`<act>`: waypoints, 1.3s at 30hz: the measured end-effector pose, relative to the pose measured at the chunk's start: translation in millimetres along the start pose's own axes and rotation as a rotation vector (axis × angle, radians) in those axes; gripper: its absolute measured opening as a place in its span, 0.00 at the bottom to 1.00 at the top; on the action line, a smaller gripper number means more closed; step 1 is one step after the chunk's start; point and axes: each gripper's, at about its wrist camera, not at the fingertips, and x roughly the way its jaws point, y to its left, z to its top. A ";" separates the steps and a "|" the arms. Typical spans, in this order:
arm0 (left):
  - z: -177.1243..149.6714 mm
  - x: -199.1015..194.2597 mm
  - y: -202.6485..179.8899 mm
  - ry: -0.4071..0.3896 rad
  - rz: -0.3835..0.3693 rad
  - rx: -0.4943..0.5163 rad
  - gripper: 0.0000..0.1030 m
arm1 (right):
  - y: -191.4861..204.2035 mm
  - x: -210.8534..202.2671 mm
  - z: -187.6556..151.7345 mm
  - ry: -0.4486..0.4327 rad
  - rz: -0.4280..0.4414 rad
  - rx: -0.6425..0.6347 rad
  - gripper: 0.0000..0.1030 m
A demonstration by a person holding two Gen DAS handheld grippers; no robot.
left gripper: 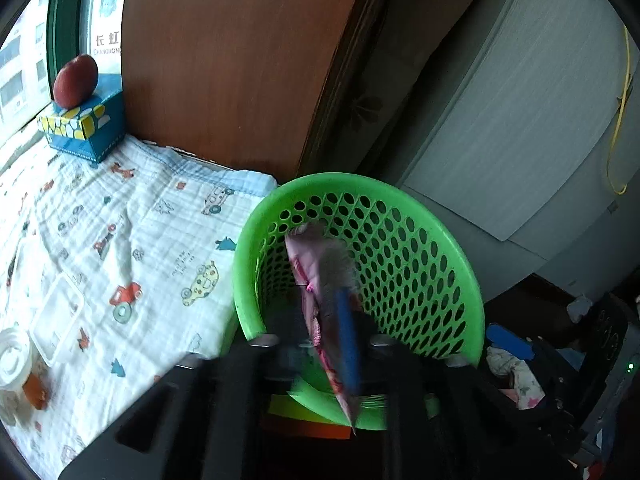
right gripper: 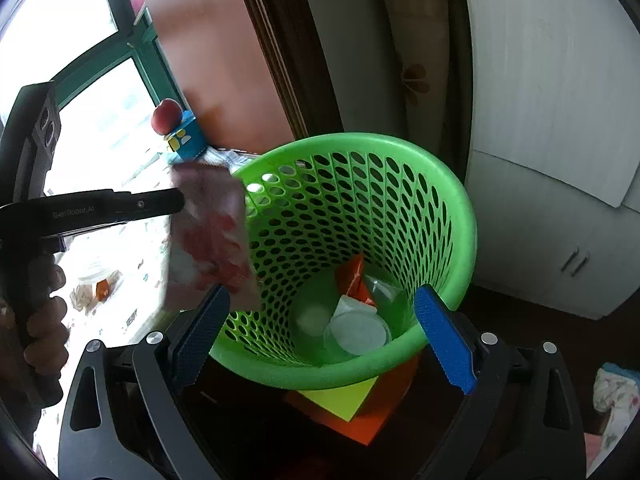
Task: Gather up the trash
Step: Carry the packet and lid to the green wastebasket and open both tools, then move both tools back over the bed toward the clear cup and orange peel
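Pink wrapper (right gripper: 208, 232) hanging pinched flat in the left gripper (left gripper: 340, 340), carried just over the near rim of the green basket (right gripper: 460, 208), likely for dropping onto the trash inside. Right gripper (right gripper: 324, 344) waiting with fingers spread wide, holding nothing, leaving the basket mouth clear.

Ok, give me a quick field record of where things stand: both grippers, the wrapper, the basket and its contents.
left gripper: shut on pink wrapper
wrapper position: at the near-left rim of the green basket, not yet released
right gripper: open, holding nothing, facing the basket
basket contents: clear round lid, orange packet
left on table: white tray
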 end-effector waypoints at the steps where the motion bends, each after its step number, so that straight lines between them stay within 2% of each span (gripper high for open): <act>1: -1.3 -0.8 0.3 -0.005 0.005 -0.004 0.45 | 0.5 -0.8 -0.5 -0.003 0.001 0.000 0.90; 6: -6.2 -9.6 7.9 -0.014 0.006 -0.008 0.46 | 5.6 -4.0 -2.3 -0.006 0.010 -0.004 0.90; 15: -24.9 -61.6 43.9 -0.091 0.110 -0.038 0.49 | 32.4 -4.7 -1.7 -0.006 0.043 -0.057 0.90; 17: -34.4 -73.7 58.4 -0.103 0.136 -0.058 0.55 | 41.6 -3.8 -0.4 -0.003 0.058 -0.071 0.90; 23: -71.2 -110.9 111.3 -0.127 0.283 -0.124 0.60 | 79.8 3.9 1.7 0.007 0.111 -0.134 0.90; 28: -101.8 -143.2 166.9 -0.146 0.417 -0.211 0.60 | 114.4 16.7 1.3 0.031 0.155 -0.187 0.90; 34: -134.7 -180.5 233.8 -0.167 0.540 -0.325 0.63 | 155.8 31.0 0.0 0.060 0.206 -0.241 0.90; 37: -147.4 -187.8 263.7 -0.147 0.593 -0.357 0.63 | 178.8 38.9 -2.1 0.076 0.228 -0.277 0.90; 39: -154.4 -190.4 280.7 -0.130 0.600 -0.373 0.63 | 194.1 44.2 -4.0 0.086 0.241 -0.300 0.90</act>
